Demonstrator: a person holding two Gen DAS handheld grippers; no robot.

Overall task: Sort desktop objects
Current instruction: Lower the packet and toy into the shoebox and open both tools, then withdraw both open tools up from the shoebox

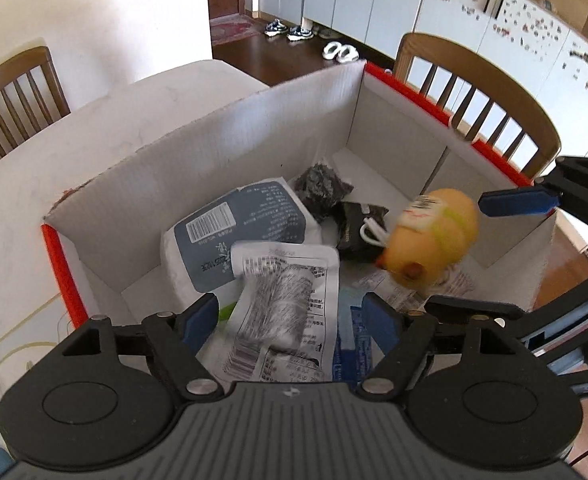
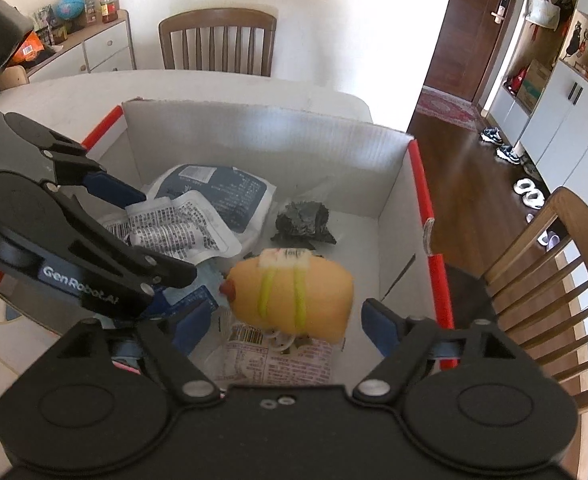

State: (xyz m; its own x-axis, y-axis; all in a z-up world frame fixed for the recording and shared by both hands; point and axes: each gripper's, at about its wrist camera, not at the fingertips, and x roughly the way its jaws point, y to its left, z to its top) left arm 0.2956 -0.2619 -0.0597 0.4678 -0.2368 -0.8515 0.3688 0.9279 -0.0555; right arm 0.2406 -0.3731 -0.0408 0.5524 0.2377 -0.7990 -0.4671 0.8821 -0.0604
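Observation:
A white cardboard box (image 1: 213, 152) with red edges stands on the table. In it lie a grey-and-white tissue pack (image 1: 237, 224), a silver printed sachet (image 1: 289, 280) and black crumpled packets (image 1: 322, 188). My left gripper (image 1: 289, 316) is open over the box; the sachet lies between its blue pads, which do not press it. A blurred yellow toy (image 2: 294, 292) with green bands sits between the pads of my right gripper (image 2: 287, 320). That gripper is open, with a gap on both sides of the toy. The left gripper (image 2: 149, 240) reaches in from the left over the sachet (image 2: 173, 228).
The box walls (image 2: 253, 136) rise around both grippers. A printed packet (image 2: 277, 360) lies under the toy. Wooden chairs (image 1: 474, 80) (image 2: 217, 36) stand at the table's (image 1: 93, 140) sides. Wood floor with shoes lies beyond the table.

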